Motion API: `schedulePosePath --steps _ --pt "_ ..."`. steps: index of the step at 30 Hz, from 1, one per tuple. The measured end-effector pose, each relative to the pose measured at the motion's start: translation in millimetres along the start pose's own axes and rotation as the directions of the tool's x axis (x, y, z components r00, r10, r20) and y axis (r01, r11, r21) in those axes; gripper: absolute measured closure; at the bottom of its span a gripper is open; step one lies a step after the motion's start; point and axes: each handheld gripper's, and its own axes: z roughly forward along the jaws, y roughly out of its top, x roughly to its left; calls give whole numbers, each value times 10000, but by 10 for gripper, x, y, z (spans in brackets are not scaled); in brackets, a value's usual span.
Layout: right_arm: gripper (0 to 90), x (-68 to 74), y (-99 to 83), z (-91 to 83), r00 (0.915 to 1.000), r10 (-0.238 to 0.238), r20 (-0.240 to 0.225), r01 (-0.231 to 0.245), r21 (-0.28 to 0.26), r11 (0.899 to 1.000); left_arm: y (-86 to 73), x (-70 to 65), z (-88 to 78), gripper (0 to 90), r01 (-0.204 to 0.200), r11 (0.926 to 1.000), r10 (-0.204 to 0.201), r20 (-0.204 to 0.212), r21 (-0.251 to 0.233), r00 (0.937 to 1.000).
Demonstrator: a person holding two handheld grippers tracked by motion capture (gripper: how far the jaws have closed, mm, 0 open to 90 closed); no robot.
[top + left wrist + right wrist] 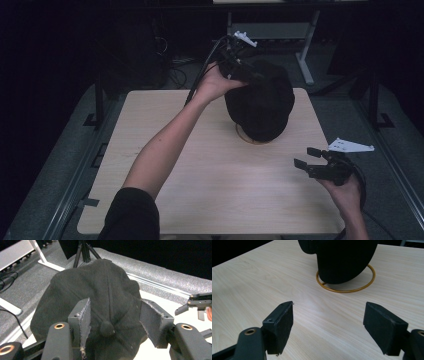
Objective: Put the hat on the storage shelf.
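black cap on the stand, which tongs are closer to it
Left. The left tongs are right at the top of the black cap, jaws apart on either side of its crown button. The right tongs hang open over the table, well away from it.

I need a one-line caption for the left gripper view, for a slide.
Open left gripper straddles the top button of a black cap, pads clear of the fabric; right gripper waits beyond.

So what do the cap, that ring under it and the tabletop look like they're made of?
The cap looks like black woven cloth, matte, with stitched panel seams and a covered button on top. The ring looks like thin metal wire with a brassy gold sheen, though it could be painted. The tabletop shows pale wood grain, smooth and matte, possibly a laminate.
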Motion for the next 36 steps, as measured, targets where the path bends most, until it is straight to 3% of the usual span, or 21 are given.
schedulePosePath --steps 19,36 --pt "218 99 23 86 9997 -221 84 220 187 9996 -419 -97 -362 365 369 9985 -374 -102 -395 9992" --pt "202 127 28 139 9990 -419 150 413 415 9983 -963 -199 -661 337 505 9967 -520 -227 -639 9984"
